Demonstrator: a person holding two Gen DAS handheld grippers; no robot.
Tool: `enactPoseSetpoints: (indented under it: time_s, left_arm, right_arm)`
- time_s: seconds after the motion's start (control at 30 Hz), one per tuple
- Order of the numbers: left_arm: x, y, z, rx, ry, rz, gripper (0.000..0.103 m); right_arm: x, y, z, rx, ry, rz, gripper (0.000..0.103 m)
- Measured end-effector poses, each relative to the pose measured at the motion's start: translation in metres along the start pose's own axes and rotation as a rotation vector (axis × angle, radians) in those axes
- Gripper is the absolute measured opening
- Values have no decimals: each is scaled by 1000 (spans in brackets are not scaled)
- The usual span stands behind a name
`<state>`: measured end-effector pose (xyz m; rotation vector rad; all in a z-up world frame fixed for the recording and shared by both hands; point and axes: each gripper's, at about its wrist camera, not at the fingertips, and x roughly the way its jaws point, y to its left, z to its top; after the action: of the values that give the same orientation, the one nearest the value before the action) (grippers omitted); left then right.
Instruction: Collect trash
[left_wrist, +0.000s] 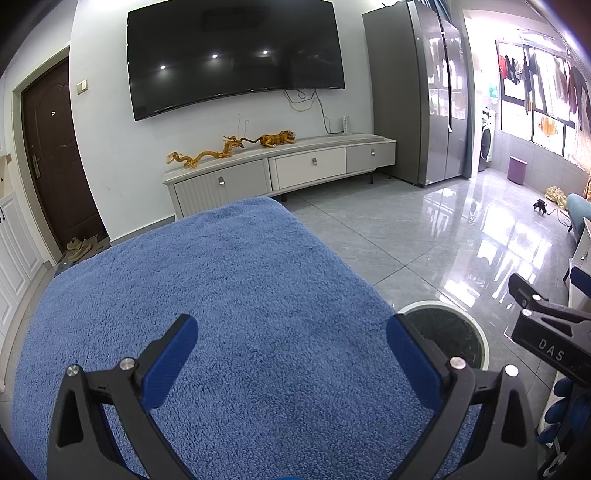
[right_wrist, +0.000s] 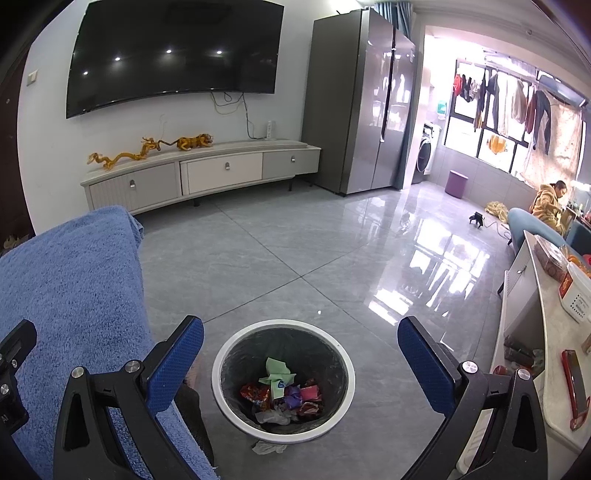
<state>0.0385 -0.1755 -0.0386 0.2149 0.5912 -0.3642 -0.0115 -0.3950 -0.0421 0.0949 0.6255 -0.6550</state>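
A round bin with a white rim (right_wrist: 283, 376) stands on the grey floor and holds several crumpled wrappers (right_wrist: 284, 395). My right gripper (right_wrist: 301, 365) is open and empty, held above the bin. A small crumpled scrap (right_wrist: 269, 447) lies on the floor at the bin's near edge. My left gripper (left_wrist: 291, 358) is open and empty above the blue towel (left_wrist: 221, 314) that covers the table. The bin (left_wrist: 448, 338) shows partly at the towel's right edge in the left wrist view, behind my right finger. The right gripper's body (left_wrist: 550, 332) shows at the far right there.
The blue towel (right_wrist: 66, 295) lies left of the bin. A white counter (right_wrist: 554, 332) with a red object and boxes runs along the right. A TV cabinet (right_wrist: 199, 173), a fridge (right_wrist: 362, 99) and a seated person (right_wrist: 550, 203) are farther off.
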Motion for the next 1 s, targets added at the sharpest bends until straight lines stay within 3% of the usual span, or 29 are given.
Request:
enactPoseSetpoints:
  time_s: [1.0]
  left_arm:
    - [-8, 7, 2, -6, -21, 11, 103]
  right_arm:
    - [-4, 8, 6, -7, -6, 7, 103]
